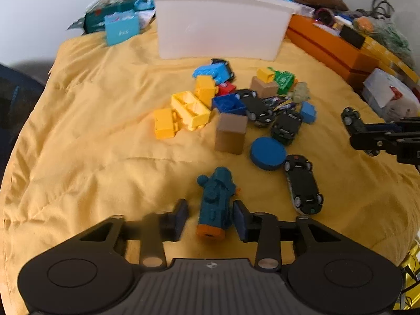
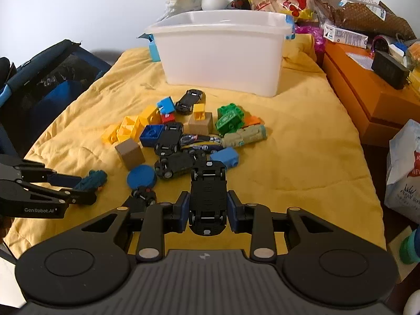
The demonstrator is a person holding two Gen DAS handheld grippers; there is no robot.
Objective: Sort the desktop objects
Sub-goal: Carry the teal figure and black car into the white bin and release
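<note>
Yellow cloth [image 1: 92,144], teal toy [image 1: 216,199] – orange base, black car [image 2: 208,197], white bin [image 2: 223,52]

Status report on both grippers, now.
Left gripper open around teal toy, pads not clamped. Right gripper shut on black car. White bin ahead, path clear.

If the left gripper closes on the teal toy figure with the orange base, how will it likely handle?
The teal moulded plastic figure looks rigid, probably light. Its bumpy, rounded body may twist between the left gripper's flat pads. Lying on soft, wrinkled yellow cloth, it seems unlikely to roll.
</note>
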